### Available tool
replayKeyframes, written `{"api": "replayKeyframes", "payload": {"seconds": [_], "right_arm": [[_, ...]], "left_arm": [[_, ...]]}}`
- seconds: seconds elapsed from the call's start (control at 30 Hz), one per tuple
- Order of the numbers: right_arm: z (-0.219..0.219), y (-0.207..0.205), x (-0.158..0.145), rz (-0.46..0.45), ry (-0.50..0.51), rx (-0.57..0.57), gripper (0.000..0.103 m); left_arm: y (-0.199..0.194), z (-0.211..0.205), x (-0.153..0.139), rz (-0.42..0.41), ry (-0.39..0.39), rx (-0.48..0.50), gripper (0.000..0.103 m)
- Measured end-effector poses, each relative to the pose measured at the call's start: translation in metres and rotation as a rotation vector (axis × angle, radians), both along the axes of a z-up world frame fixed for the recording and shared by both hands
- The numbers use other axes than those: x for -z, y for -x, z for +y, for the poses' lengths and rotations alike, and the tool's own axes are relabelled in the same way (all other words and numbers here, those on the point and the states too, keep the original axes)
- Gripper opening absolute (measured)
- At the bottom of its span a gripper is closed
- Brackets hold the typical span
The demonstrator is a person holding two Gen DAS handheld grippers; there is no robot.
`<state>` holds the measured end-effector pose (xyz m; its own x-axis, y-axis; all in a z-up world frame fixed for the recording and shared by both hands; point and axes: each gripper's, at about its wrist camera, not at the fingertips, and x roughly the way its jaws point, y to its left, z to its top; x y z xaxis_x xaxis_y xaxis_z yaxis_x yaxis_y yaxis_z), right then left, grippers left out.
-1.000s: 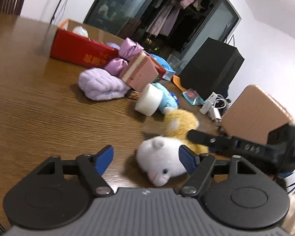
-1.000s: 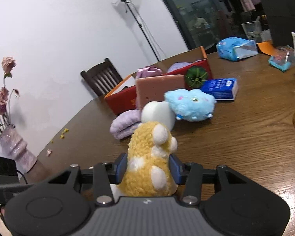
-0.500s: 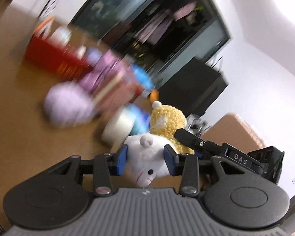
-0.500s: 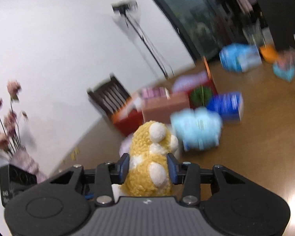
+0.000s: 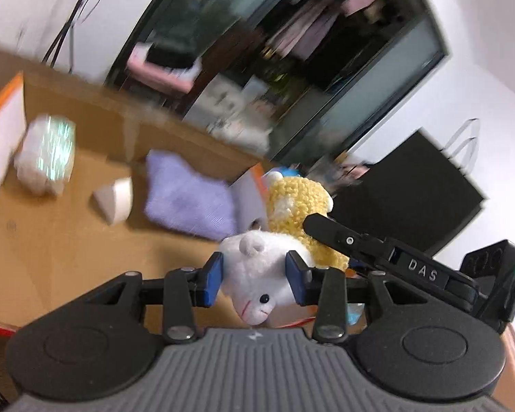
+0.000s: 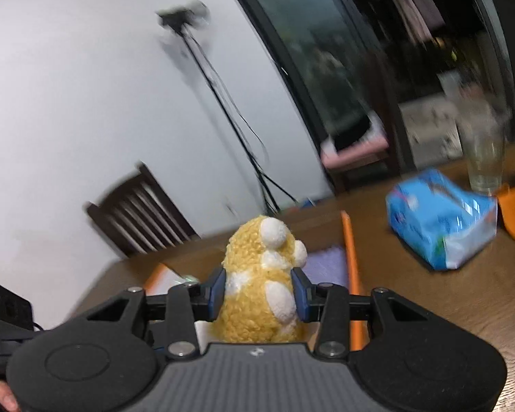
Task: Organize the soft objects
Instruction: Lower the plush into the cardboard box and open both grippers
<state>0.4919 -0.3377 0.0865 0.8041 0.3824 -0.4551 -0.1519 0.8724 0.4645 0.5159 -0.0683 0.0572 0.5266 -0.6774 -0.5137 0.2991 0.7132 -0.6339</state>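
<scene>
Between the blue pads of the left hand-held gripper [image 5: 254,281], a white plush toy [image 5: 257,285] is pinched at its sides, face turned toward the camera and hanging clear above the open cardboard box [image 5: 68,240]. Just beyond it, the right hand-held gripper [image 6: 260,293] clamps a yellow plush toy [image 6: 261,295] with white spots; in the left wrist view this yellow toy [image 5: 298,213] sits directly behind the white one, touching it, with a black finger of the right tool lying across it.

Inside the box, on its brown floor, lie a lilac folded cloth [image 5: 189,199], a white wedge-shaped sponge [image 5: 115,199] beside it, and a white wrapped packet [image 5: 46,154] near the orange-edged wall at left. The lilac cloth and an orange box edge [image 6: 352,267] also show behind the yellow toy in the right wrist view.

On the wooden tabletop [image 6: 446,295] to the right rest a blue plastic pack [image 6: 439,219] and, behind it, a clear drinking glass [image 6: 485,161]. A dark wooden chair [image 6: 140,213] and a light stand [image 6: 202,68] stand against the white wall. Much of the background is smeared by motion blur.
</scene>
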Motion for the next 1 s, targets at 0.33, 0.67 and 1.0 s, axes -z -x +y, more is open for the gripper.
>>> {"api": "replayKeyframes", "payload": {"seconds": [0.33, 0.67, 1.0], "right_arm": [[0.045, -0.005, 0.042, 0.047, 0.349, 0.014, 0.045], [0.024, 0.033, -0.024, -0.061, 0.371, 0.035, 0.046], [0.016, 0.157, -0.050, -0.206, 0.323, -0.024, 0.067]], "left_arm": [[-0.006, -0.007, 0.025, 0.052, -0.057, -0.005, 0.044], [0.052, 0.024, -0.045, -0.144, -0.182, -0.034, 0.054], [0.205, 0.059, -0.059, -0.454, -0.293, -0.122, 0.084]]}}
